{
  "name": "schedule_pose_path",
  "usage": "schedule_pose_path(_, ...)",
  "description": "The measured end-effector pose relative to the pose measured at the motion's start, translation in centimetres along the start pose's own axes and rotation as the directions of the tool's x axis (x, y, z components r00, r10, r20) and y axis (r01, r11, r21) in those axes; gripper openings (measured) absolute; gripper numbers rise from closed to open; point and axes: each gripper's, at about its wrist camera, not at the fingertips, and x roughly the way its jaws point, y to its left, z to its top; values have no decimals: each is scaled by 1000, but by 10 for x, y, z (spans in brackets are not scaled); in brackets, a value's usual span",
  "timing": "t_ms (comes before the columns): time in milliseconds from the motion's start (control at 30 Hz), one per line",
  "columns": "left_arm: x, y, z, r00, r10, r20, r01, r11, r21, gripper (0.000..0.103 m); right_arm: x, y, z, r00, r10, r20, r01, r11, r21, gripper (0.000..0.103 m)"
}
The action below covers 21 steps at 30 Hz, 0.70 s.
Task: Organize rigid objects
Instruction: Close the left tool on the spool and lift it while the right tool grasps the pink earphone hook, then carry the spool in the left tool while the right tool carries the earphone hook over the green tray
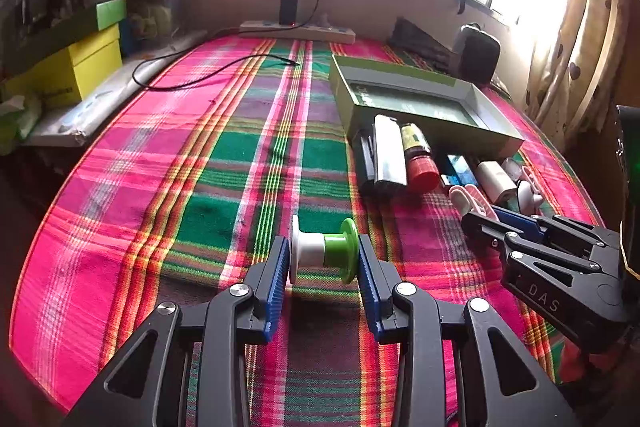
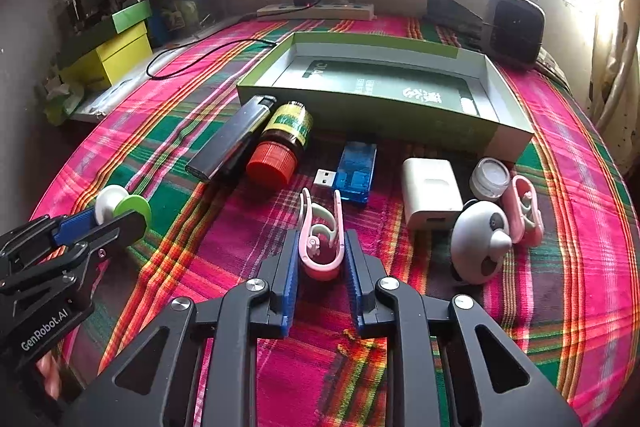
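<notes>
Through my left wrist camera, my left hand-held gripper [image 1: 323,259] grips a white and green spool [image 1: 323,251] by its two end discs, above the plaid cloth [image 1: 160,187]. To its right, my right hand-held gripper [image 1: 486,217] reaches toward the row of small items before the open green box [image 1: 420,103].

Through my right wrist camera, my right hand-held gripper [image 2: 322,259] is clamped on a pink clip [image 2: 321,247] on the cloth, near the blue USB stick [image 2: 356,171] and red-capped bottle [image 2: 280,147].
</notes>
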Motion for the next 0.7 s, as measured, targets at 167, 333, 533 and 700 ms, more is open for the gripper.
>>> schedule_pose_path(167,-2,-6,6,1000,-3,4,3,1000,12,32,-7,-4,3,1000,-5,27,5,1000,1,22)
schedule_pose_path(333,-6,-14,18,1000,-15,25,14,999,29,32,-15,-11,9,999,-7,50,7,1000,7,22)
schedule_pose_path(533,-3,-24,39,998,-46,32,44,998,47,32,-23,-26,24,996,-17,82,15,1000,24,22)
schedule_pose_path(700,4,-32,62,995,-93,29,91,995,51,32,-27,-37,40,995,-31,99,30,999,21,22)
